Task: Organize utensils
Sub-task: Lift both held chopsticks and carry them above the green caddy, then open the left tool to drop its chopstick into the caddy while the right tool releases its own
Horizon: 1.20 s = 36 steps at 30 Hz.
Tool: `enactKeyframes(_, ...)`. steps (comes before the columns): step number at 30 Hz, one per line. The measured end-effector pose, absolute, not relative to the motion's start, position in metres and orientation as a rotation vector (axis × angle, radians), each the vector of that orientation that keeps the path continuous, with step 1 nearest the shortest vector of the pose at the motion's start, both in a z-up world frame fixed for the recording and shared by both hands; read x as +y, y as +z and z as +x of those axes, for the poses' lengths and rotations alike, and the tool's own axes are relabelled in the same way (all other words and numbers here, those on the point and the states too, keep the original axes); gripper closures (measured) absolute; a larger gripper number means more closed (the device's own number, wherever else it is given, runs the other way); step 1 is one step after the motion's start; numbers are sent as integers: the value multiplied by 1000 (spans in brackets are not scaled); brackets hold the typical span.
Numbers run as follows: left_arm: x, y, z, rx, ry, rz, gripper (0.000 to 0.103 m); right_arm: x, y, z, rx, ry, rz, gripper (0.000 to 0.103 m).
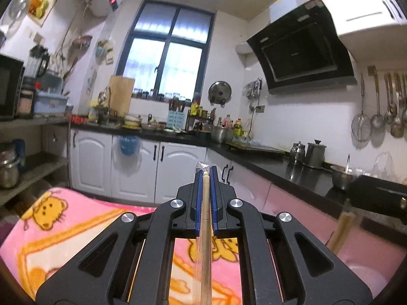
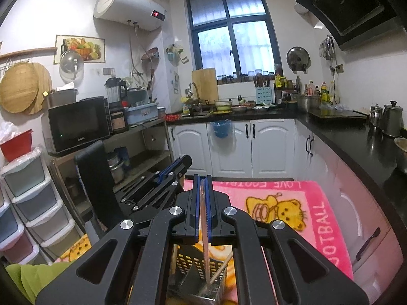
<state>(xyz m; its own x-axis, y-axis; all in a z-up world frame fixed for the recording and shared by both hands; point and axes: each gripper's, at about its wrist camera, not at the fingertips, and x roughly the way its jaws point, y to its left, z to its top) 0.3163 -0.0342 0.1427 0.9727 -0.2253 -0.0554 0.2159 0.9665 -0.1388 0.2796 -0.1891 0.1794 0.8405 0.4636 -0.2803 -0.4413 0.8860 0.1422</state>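
My left gripper (image 1: 206, 171) is shut on a pair of wooden chopsticks in a clear wrapper (image 1: 204, 228), held along the fingers above the pink blanket (image 1: 76, 228). My right gripper (image 2: 201, 178) is shut on a pinkish chopstick (image 2: 204, 249) whose lower end reaches into a perforated metal utensil holder (image 2: 195, 267) below it. Another wooden stick (image 2: 222, 267) leans in the holder. The left gripper also shows in the right wrist view (image 2: 175, 165), to the left and slightly ahead.
The pink teddy-bear blanket (image 2: 318, 216) covers the table. A black countertop (image 1: 292, 172) with metal pots runs along the right. White cabinets (image 2: 229, 147) stand ahead. A shelf with a microwave (image 2: 78, 124) and plastic drawers (image 2: 30, 203) stand at left.
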Motion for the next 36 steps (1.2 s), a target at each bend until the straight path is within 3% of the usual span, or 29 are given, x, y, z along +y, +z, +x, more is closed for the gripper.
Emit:
enactKeyframes(15,-24,126,304,107,-264,-124,99,-215,135,277,433,474,122,98)
enactKeyframes(19,-15,121,295,145,-274,-153,95,-220,127,269,451,480,126,98)
enactKeyframes(29,2,107,274,278,-276,-182,93,-229,115,257,484,469,142,85)
enactKeyframes(36,12,109,258,358,-306,-218,79,-235,112,249,490,458,142,78)
